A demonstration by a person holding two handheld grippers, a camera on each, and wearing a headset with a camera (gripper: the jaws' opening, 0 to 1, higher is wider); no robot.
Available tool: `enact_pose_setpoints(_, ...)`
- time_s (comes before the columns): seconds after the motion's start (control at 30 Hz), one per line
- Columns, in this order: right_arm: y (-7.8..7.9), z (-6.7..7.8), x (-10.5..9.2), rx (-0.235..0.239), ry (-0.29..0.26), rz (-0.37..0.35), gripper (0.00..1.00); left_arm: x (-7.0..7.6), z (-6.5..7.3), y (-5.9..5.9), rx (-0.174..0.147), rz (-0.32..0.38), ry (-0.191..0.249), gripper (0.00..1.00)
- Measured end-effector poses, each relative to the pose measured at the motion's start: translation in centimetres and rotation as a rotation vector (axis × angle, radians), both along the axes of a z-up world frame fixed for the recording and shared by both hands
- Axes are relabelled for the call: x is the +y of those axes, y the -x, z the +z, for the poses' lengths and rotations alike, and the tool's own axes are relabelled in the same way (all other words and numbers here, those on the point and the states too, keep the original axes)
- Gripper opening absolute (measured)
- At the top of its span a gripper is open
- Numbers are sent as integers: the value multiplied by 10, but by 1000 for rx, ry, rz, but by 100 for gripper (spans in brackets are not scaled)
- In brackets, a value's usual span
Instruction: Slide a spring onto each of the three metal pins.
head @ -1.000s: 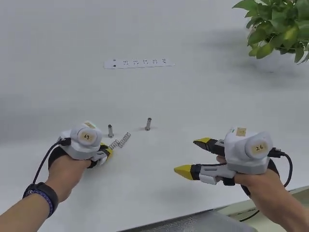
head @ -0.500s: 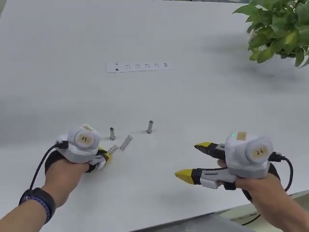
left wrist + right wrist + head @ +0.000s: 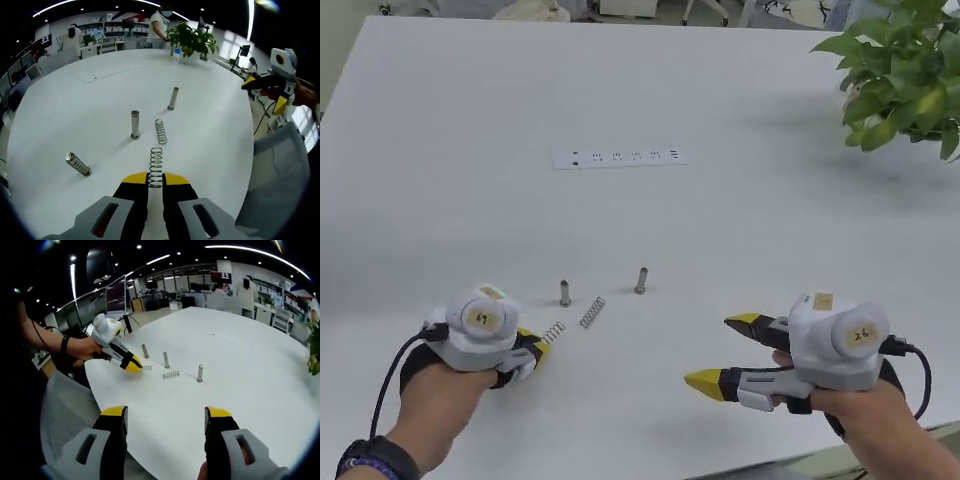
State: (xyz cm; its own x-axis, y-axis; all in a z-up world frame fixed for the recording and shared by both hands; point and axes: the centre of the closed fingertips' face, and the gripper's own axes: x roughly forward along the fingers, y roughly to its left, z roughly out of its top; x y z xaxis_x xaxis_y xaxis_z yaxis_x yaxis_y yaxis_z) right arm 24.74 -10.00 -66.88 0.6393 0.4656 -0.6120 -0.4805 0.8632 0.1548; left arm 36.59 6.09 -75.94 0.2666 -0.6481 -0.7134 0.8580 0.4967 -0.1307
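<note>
Two bare metal pins [image 3: 565,292] [image 3: 641,280] stand upright on the white table. A loose spring [image 3: 592,311] lies between them. My left gripper [image 3: 530,350] is shut on the end of another spring [image 3: 553,333], low over the table just short of the pins. In the left gripper view the held spring [image 3: 156,165] sticks out ahead of the left gripper [image 3: 155,178], and a third pin [image 3: 78,164] with a spring on it leans at the left. My right gripper [image 3: 725,350] stands open and holds nothing, well right of the pins.
A white power strip [image 3: 619,157] lies further back on the table [image 3: 770,210]. A potted plant [image 3: 905,70] stands at the far right corner. The table's near edge runs just below my hands.
My left gripper has drawn back slightly toward me with the spring, away from the loose spring. The head camera has shifted. The right gripper has kept its place.
</note>
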Motion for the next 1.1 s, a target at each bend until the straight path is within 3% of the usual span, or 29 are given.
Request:
enact_pose_setpoints(0.7,7,0,15,7,-18,30,60,18,38,18,-36,25,62,3)
enact_pose_setpoints(1.1,0,5,25,-6,-39,46,59,13,64,25,-74,-12,90,3)
